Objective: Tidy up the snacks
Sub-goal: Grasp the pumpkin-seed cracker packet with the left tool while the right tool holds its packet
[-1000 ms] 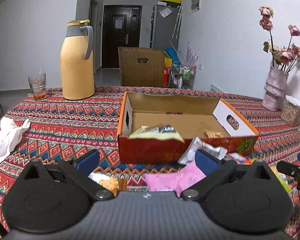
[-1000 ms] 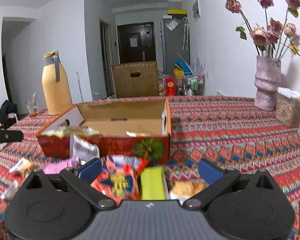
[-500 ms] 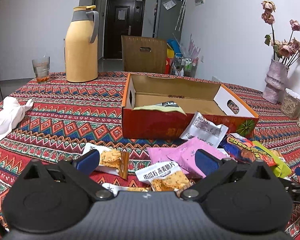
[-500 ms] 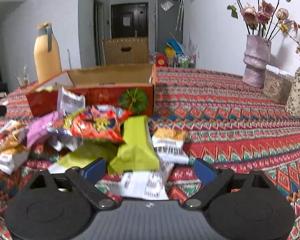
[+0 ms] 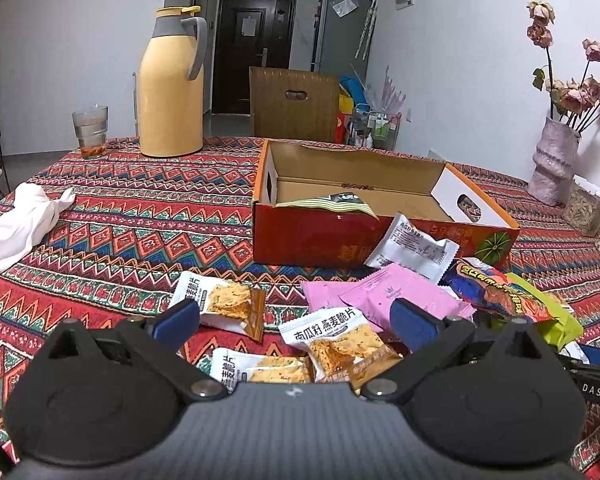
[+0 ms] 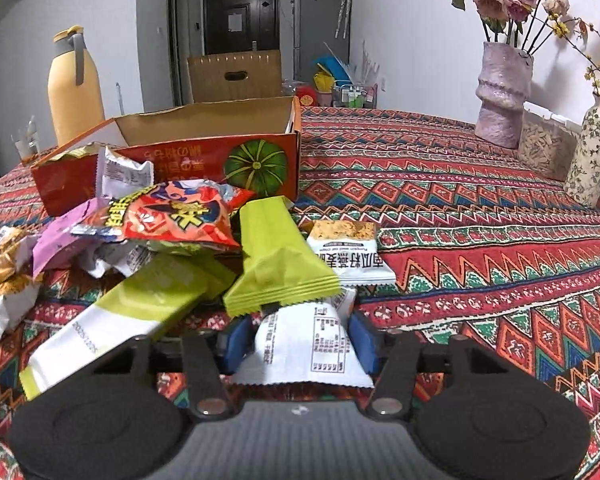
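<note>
An open red cardboard box (image 5: 340, 240) stands mid-table with a striped packet inside. In front of it lies a snack pile: white oat-crisp packets (image 5: 336, 340), a pink packet (image 5: 388, 292), a red chip bag (image 6: 172, 216) and green packets (image 6: 276, 264). My left gripper (image 5: 296, 322) hangs open just above the white oat-crisp packets, touching none. My right gripper (image 6: 300, 342) is low at the pile's near edge. Its jaws are closing, and the blue pads pinch a white snack packet (image 6: 304, 344) from both sides. That packet's far end lies under a green packet.
A yellow thermos (image 5: 172, 92) and a glass (image 5: 90, 126) stand at the far left, with a white cloth (image 5: 24, 224) nearer. At the right are a pink vase (image 6: 502, 92), a seed container (image 6: 544, 148) and a floral vase (image 6: 590, 152). A patterned cloth covers the table.
Both views have tipped down from the box to the snack pile. The right jaws have narrowed from wide open onto the white packet. The left jaws have stayed wide.
</note>
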The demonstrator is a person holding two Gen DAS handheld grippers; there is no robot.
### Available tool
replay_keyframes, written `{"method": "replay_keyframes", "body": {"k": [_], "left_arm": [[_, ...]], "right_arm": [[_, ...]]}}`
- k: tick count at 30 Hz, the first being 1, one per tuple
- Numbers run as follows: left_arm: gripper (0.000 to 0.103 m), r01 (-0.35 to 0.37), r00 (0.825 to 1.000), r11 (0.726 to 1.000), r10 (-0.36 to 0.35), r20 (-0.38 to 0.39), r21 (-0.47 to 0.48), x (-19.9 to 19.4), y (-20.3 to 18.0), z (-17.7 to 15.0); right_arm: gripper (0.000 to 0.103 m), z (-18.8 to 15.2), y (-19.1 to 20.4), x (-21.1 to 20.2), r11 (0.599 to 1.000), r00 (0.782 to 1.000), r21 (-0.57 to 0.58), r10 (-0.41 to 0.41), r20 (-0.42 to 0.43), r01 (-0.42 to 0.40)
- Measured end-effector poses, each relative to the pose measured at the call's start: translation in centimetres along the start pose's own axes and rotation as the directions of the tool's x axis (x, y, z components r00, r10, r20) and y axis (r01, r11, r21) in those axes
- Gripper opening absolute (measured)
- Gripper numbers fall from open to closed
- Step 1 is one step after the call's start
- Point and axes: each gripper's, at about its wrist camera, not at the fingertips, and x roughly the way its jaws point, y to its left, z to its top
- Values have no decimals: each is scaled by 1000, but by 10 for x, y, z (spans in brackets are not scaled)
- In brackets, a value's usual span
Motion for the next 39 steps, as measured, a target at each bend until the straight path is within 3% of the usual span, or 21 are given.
{"method": "replay_keyframes", "body": {"k": [8,24,39], "left_arm": [[103,-1,1000,1000,1,9,-5,-12,2,-5],[103,-28,999,999,28,18,-33,-29,18,-12],[103,-114,992,993,113,-59,-14,14,43,3]], "right_arm": [[42,-11,-2,-21,1000,999,-9,4,35,-4],[41,3,-5,-86,1000,970,13,4,242,-8],[42,24,4,-56,1000,972,17,11,233,-16]]}}
